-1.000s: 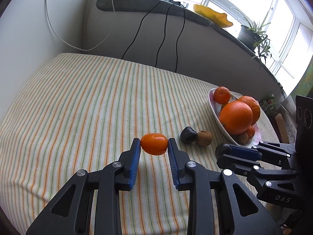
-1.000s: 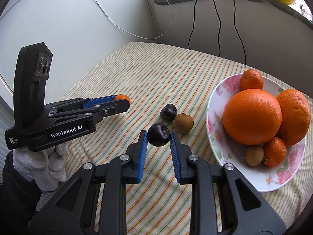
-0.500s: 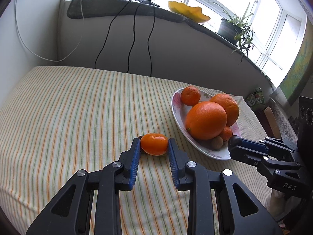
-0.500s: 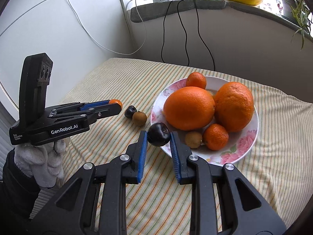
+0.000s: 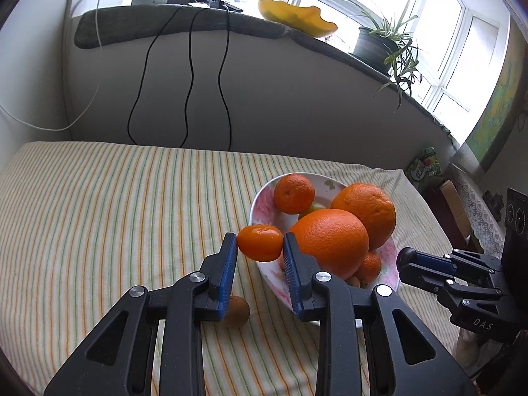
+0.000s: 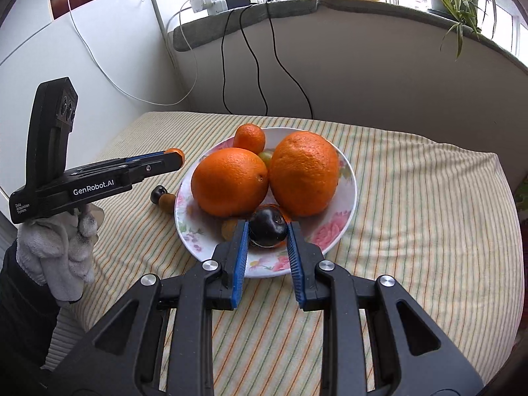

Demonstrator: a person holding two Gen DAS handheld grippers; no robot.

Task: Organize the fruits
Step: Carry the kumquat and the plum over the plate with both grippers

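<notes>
Both grippers loaded, at the floral plate [image 6: 333, 231].

Left wrist view: left gripper [image 5: 260, 247] pinching a small mandarin [image 5: 260, 242], held above the striped cloth [image 5: 99, 214] at the plate's 9 o'clock rim; brown kiwi [image 5: 238, 310] on the cloth beneath the left pad, partly hidden. Right wrist view only: right gripper [image 6: 268, 229] clamped on a dark plum [image 6: 268, 226] over the plate's 6 o'clock side, in front of two large oranges [image 6: 230, 181]; second dark plum [image 6: 157, 194] touching the kiwi off the plate at 9 o'clock; white-gloved hand [image 6: 59, 250] gripping the left tool.
</notes>
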